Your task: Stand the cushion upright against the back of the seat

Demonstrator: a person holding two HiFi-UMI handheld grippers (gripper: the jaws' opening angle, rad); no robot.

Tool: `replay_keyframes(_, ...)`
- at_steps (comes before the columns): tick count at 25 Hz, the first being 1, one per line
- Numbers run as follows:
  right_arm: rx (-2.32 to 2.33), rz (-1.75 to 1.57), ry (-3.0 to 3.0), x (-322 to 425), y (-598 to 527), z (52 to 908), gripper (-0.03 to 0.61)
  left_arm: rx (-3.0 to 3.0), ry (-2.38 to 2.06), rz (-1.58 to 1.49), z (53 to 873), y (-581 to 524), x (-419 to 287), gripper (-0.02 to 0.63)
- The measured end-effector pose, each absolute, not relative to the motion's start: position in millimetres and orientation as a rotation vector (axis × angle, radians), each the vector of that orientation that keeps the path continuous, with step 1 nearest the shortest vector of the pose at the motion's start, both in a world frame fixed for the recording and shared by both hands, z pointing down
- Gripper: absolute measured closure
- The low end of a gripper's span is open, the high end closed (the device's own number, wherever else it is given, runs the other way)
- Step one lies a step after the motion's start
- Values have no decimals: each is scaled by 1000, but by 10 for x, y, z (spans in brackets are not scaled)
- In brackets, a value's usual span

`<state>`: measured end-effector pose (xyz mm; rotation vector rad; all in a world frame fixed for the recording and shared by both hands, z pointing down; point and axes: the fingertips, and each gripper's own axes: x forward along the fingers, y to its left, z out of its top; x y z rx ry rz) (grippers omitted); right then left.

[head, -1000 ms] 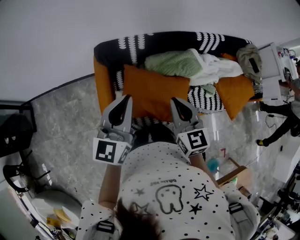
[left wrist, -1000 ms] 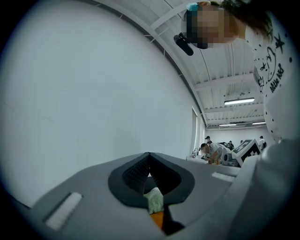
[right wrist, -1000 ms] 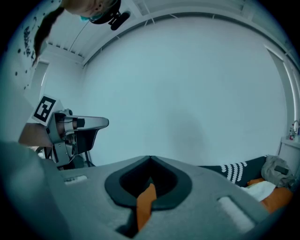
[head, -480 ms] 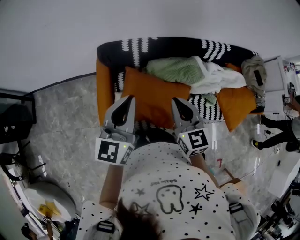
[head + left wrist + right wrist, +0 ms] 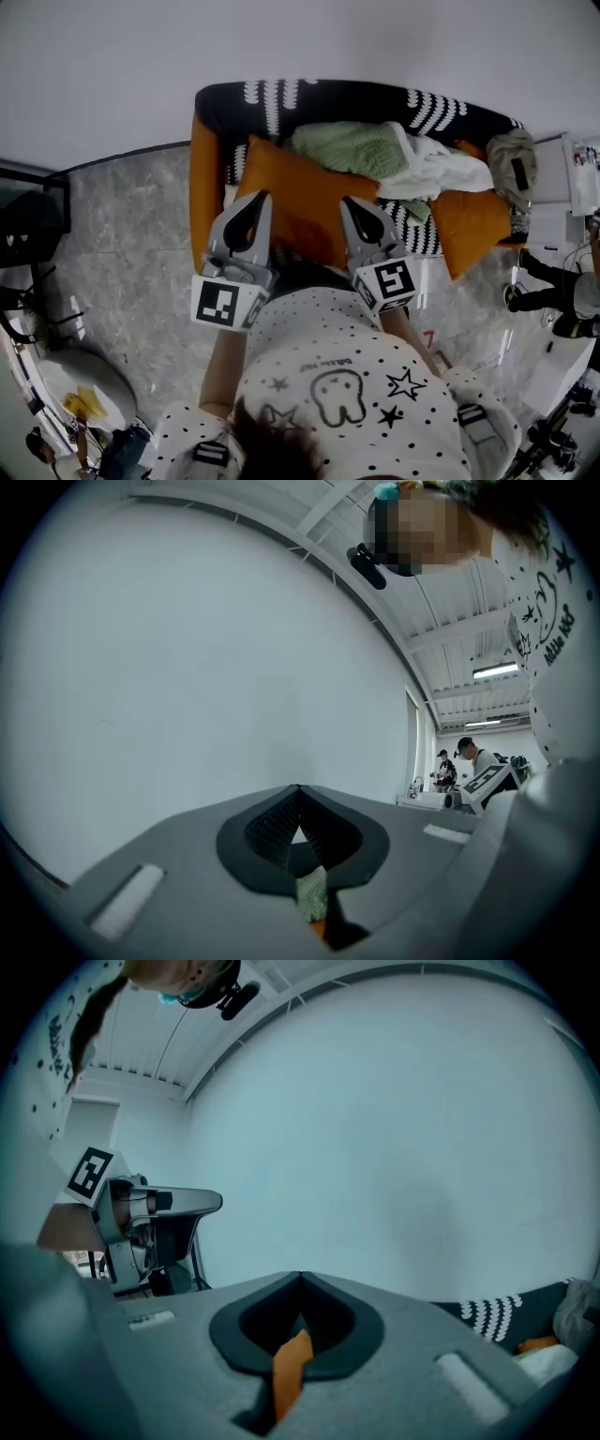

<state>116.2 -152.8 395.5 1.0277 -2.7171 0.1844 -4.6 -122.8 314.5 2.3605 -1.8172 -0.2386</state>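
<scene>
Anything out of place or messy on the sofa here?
Yes: a green blanket and white cloth lie crumpled in a heap on the sofa, and the orange cushion beside them sits askew, one corner past the seat's front edge.

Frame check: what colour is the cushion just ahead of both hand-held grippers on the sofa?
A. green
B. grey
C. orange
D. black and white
C: the cushion just past the tips of the left hand-held gripper and the right hand-held gripper is plainly orange, set against the black-and-white sofa.
</scene>
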Motion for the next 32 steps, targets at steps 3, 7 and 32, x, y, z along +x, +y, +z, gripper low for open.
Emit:
replay_keyframes(3,1015,196,-2701,1182,-1546,4003,583,2359,-1805,-215,3212,-1222,-13,617)
replay_keyframes(7,1039,234,-2688,1199,-1585,4018,583,2350,-1784,-209,3208,-1287,0,617)
replay_keyframes(32,1164,206,-2683,760,-1674,3960,583,2315,-1762,-162,3433,-1328,-477,617)
